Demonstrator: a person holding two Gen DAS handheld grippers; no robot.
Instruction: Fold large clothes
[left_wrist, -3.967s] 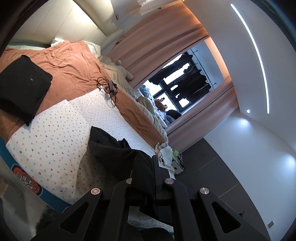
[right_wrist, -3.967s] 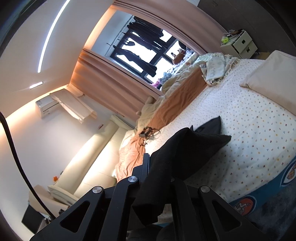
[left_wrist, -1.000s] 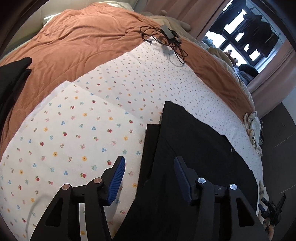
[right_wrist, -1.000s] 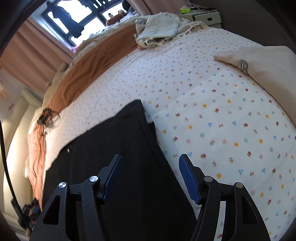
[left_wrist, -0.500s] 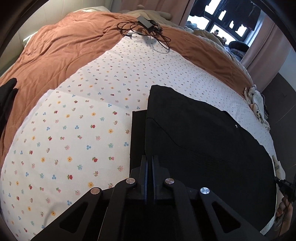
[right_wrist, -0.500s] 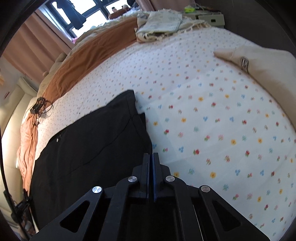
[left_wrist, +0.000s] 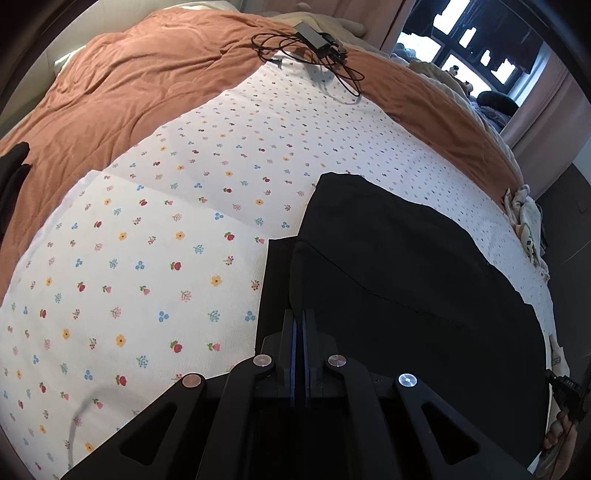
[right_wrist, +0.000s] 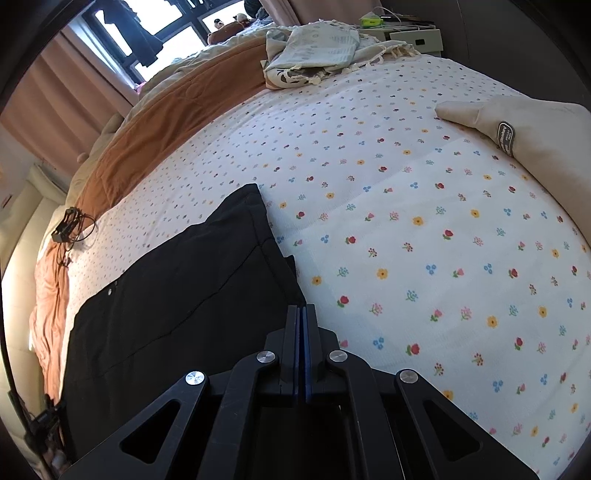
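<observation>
Jaws pressed together on both, the left gripper (left_wrist: 299, 317) and right gripper (right_wrist: 300, 312) each pinch a near corner of the black garment (left_wrist: 406, 280), which lies flat on the floral sheet (left_wrist: 147, 240), its long axis running between them, far edge at twelve o'clock.

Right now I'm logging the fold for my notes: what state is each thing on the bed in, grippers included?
Black garment: lying flat on the floral sheet, folded over itself.
Left gripper: shut, over the garment's near edge; a grip cannot be told.
Right gripper: shut, at the garment's near corner; a grip cannot be told.
Floral sheet: spread smooth.
Orange blanket: spread, wrinkled.
Charger cable: loosely tangled.
Beige pillow: lying flat.
</observation>
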